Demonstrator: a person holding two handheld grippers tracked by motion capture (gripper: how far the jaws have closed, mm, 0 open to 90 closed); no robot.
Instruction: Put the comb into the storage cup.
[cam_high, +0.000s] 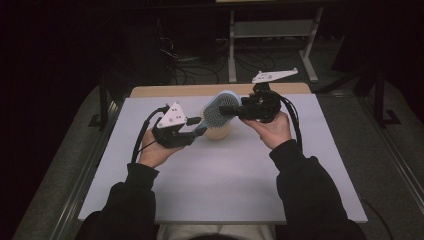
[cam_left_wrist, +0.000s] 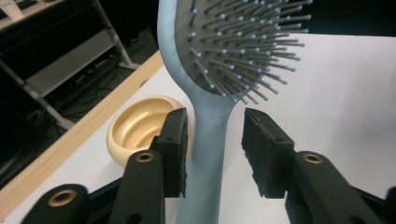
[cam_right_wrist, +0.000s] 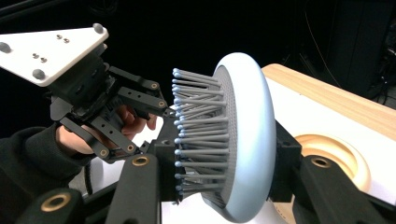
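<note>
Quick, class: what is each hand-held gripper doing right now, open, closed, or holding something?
Left hand-held gripper: open, jaws on either side of the hairbrush handle with a gap at the right pad.
Right hand-held gripper: closed on the hairbrush head.

Dim overall with black surroundings; the pale table (cam_high: 220, 195) is softly lit, and the close-up views look slightly soft.

High view looks down; both gripper views, seemingly close, share the hairbrush (cam_left_wrist: 233, 51).

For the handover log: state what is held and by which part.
The right gripper clamps the hairbrush by its head; the left gripper stands open around its handle.
</note>
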